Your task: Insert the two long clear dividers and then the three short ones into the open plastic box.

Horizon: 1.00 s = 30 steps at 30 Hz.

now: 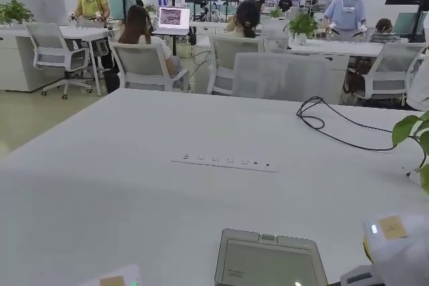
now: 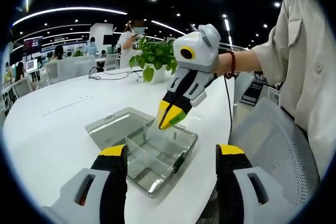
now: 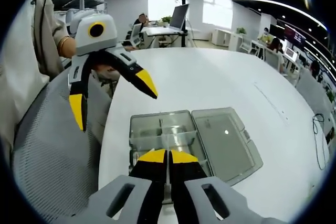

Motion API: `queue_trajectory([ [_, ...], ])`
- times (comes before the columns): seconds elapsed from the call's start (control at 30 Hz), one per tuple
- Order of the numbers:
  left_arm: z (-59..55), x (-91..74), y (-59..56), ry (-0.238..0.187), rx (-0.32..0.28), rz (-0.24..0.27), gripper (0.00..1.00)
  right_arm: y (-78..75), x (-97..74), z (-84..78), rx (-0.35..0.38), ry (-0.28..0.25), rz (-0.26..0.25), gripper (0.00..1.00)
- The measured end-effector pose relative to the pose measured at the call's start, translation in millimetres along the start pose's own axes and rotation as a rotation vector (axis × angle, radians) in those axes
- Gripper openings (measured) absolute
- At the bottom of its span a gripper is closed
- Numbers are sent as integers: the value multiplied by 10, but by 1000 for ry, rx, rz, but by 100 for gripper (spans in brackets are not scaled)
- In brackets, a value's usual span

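Note:
The clear plastic box [image 2: 157, 163] lies open near the table's edge, its lid [image 2: 114, 125] folded flat beside it. Clear dividers stand inside it, one lengthwise and one crosswise [image 3: 164, 138]. My right gripper [image 2: 167, 121] hangs shut just over the box [image 3: 157, 129], tips pointing down into it. Whether a clear piece is pinched between its jaws I cannot make out. My left gripper [image 3: 113, 100] is open and empty, held off the table's edge beside the box. The lid [image 1: 268, 262] also shows at the bottom of the head view.
A grey mesh chair [image 3: 52, 145] stands right at the table edge by the box. On the white table [image 1: 134, 185] are a flush socket strip [image 1: 224, 161], a black cable [image 1: 322, 125] and a potted plant [image 2: 152, 56]. People work at desks behind.

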<state>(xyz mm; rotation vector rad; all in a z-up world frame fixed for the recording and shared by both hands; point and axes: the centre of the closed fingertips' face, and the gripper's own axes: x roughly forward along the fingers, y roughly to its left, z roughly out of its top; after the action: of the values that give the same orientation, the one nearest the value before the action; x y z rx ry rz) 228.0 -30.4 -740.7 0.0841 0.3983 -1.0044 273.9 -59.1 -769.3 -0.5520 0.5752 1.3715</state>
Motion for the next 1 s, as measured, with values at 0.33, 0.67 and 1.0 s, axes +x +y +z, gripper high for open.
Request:
queue_trajectory([
  [0.33, -30, -12, 6, 12, 5, 9, 69, 34, 103, 13, -95, 52, 23, 2],
  [0.67, -40, -5, 9, 17, 11, 9, 70, 30, 170, -8, -107, 77, 43, 2],
  [1.0, -15, -37, 28, 13, 16, 21, 70, 29, 321, -112, -86, 142, 69, 2],
])
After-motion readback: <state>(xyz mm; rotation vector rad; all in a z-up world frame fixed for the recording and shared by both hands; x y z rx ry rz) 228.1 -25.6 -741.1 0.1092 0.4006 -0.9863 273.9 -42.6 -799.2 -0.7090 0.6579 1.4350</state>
